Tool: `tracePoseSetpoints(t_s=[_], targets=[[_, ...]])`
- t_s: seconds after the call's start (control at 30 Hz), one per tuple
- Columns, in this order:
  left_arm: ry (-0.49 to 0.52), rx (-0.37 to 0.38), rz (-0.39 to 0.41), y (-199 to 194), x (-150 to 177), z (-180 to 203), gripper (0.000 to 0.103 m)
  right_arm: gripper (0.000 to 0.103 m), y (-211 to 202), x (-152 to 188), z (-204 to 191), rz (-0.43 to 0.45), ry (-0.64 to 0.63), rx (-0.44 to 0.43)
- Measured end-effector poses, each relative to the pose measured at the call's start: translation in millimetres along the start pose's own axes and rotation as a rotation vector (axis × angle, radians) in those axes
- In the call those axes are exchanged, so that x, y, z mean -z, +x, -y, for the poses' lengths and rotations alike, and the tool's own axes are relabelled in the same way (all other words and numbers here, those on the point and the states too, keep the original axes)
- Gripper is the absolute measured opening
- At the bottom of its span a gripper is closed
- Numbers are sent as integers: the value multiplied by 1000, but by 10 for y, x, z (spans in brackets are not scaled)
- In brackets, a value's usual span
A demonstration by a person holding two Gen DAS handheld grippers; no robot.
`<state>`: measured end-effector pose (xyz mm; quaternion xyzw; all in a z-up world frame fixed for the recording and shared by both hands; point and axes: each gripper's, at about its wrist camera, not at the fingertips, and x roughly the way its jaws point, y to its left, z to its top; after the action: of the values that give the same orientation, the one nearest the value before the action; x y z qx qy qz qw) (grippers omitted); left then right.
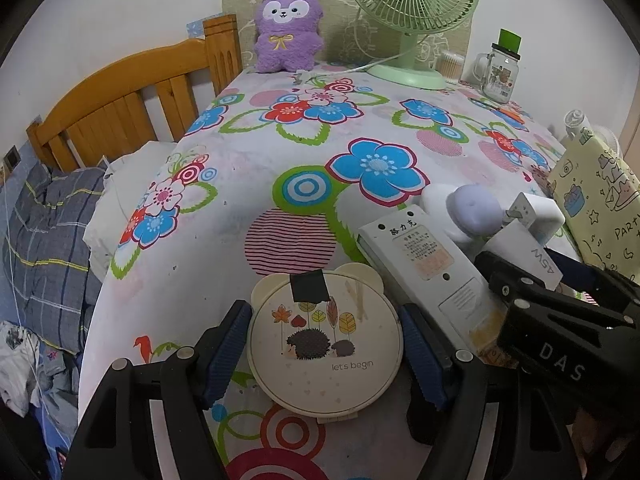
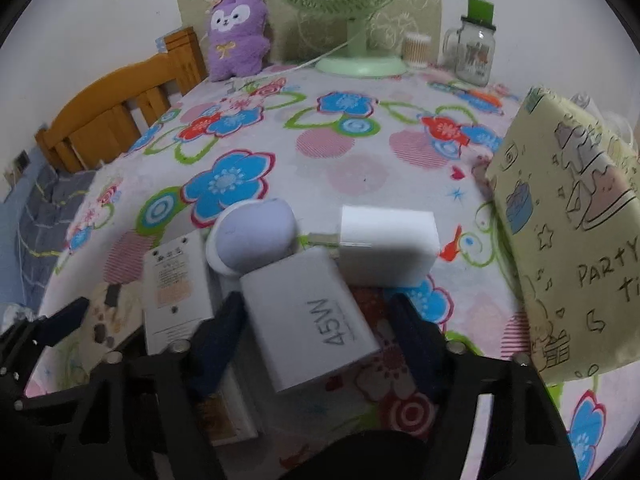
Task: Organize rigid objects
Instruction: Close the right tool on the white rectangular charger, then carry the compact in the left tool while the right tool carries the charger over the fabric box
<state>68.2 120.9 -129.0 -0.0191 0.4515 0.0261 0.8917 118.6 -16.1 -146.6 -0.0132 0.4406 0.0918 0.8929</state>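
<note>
A: Left wrist view, what's there?
B: One round cream case sits between the left gripper pads, both pressing its sides. Beside it, one flat white device, two white chargers, one lilac-topped gadget.
A: And the right wrist view?
B: The right gripper straddles the 45W charger; whether it's gripped I cannot tell. Second charger just behind. One yellow box on the right.

A purple plush toy, green fan and glass mug jar stand, seemingly, against the wall.
</note>
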Motion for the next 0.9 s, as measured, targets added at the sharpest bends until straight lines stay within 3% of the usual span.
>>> tracePoseSetpoints(t_s=[0.5, 0.9], targets=[[15, -10, 26, -191, 6, 91, 76, 51, -233, 27, -7, 42, -21, -21], [54, 6, 61, -400, 7, 330, 76, 51, -522, 102, 174, 82, 11, -28]])
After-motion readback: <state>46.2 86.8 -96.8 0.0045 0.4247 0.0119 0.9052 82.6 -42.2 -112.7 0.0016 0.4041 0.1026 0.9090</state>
